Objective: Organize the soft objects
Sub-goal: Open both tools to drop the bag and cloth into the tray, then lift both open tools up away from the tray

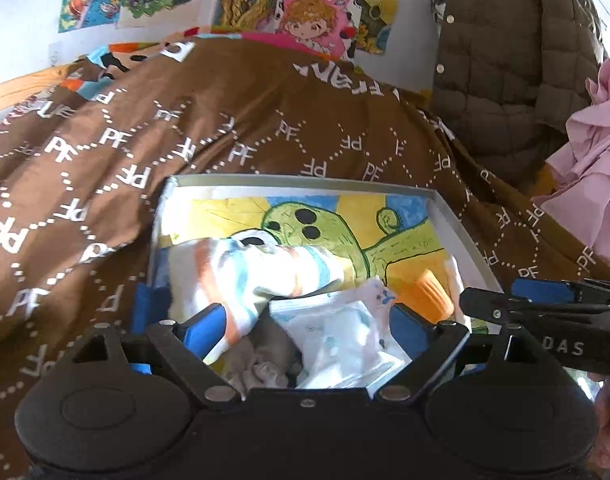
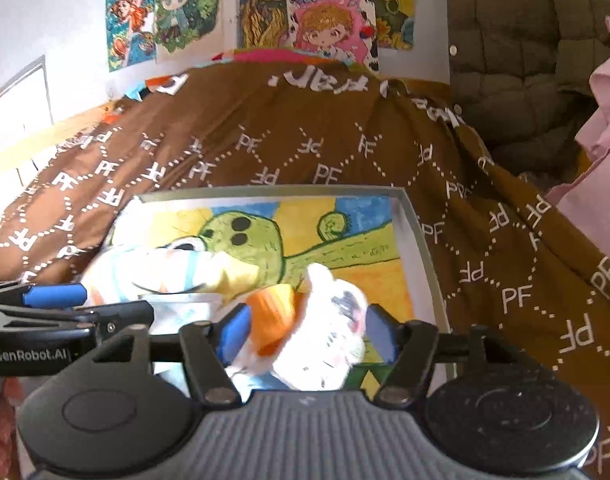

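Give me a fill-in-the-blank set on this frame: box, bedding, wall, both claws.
1. The shallow box rests on a ____ bedspread printed with PF letters.
2. The drawing lining the box floor shows a ____ cartoon creature.
3. An orange-cuffed sock lies between the pads of the ____ claw, whose jaws stand open.
4. A striped sock sits by the left claw, and the wall behind carries cartoon ____.

Missing words: brown; green; right; posters
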`<state>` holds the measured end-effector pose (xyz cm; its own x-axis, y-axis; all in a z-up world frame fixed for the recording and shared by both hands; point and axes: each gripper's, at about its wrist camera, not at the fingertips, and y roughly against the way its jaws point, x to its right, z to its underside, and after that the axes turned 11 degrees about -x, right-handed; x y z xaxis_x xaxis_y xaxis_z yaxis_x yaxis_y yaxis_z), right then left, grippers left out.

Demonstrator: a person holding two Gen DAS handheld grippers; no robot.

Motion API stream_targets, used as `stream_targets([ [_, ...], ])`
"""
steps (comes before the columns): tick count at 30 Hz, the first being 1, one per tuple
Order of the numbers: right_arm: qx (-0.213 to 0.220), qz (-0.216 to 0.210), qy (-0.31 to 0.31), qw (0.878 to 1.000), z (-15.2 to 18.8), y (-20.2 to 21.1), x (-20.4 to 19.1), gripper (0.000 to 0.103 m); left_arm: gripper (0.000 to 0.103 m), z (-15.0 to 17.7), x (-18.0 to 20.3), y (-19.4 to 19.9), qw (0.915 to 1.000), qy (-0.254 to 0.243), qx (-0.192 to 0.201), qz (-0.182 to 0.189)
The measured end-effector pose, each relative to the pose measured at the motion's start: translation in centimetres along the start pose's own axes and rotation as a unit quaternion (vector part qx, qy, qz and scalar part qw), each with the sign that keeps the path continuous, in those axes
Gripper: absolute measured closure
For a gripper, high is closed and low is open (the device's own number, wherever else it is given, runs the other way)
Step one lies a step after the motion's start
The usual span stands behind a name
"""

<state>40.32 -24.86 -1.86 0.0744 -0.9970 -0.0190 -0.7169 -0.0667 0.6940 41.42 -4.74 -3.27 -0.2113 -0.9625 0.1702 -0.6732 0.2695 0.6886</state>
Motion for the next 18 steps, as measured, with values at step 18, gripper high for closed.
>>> stream_targets([
  [18,0.131,-0.015,-0.049,0.99,4.3,16.2,-2.4,0.0,0.001,4.1,1.1,18.1,0.9902,-0.024,0.137,-0.008],
])
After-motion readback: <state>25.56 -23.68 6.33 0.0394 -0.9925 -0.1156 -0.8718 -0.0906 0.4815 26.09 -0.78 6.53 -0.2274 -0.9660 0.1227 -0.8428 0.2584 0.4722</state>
